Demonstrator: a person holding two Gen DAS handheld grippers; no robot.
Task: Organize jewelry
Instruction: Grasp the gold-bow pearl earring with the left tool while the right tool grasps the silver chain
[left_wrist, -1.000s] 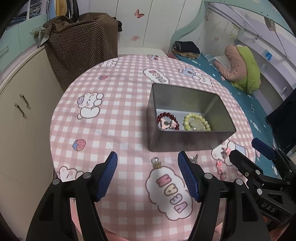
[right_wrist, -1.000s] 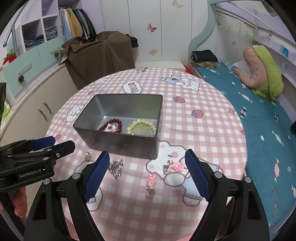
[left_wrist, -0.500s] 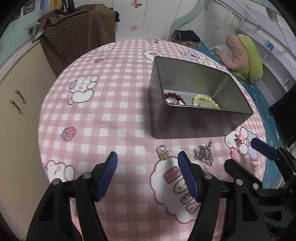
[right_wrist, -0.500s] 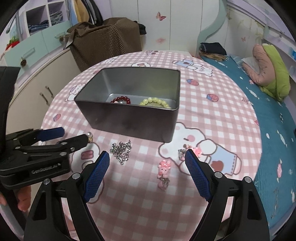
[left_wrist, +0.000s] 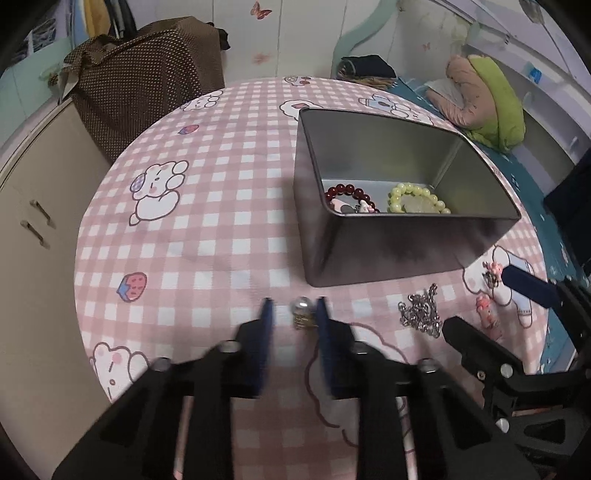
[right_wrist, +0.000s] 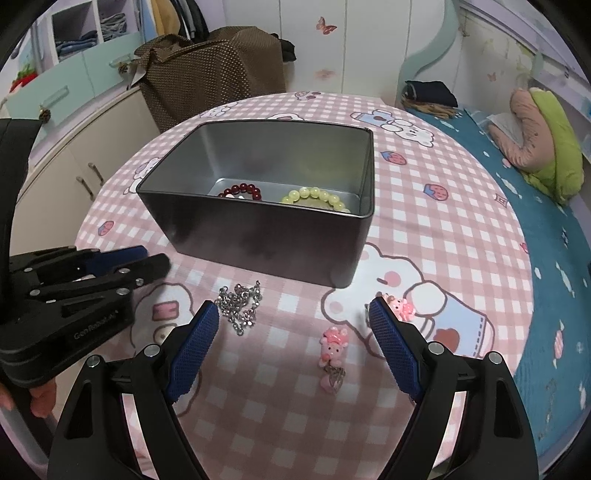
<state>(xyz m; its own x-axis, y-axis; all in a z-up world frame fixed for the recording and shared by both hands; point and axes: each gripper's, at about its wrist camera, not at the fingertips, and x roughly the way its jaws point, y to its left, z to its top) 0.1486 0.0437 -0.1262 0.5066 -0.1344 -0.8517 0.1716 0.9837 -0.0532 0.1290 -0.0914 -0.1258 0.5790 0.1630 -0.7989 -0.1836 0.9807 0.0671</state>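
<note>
A grey metal tin (left_wrist: 376, 251) (right_wrist: 258, 240) stands on the pink checked table and holds a dark red bead bracelet (left_wrist: 345, 194) and a pale green bead bracelet (left_wrist: 417, 197). My left gripper (left_wrist: 293, 312) has its jaws narrowed around a pearl earring (left_wrist: 302, 312) lying in front of the tin; contact is unclear through blur. My right gripper (right_wrist: 293, 319) is open and empty above the cloth. A silver chain (right_wrist: 240, 304) lies by its left finger, a pink charm (right_wrist: 334, 343) between the fingers, and another pink charm (right_wrist: 400, 306) by its right finger.
The round table (left_wrist: 207, 229) drops off at its edge to a cream cabinet (left_wrist: 33, 206) on the left and a bed with teal cover (right_wrist: 546, 229) on the right. A brown dotted bag (right_wrist: 214, 70) stands behind the table.
My left gripper's jaws have closed from wide open to a narrow gap around the pearl earring. Both grippers have moved lower and nearer to the table and tin.
</note>
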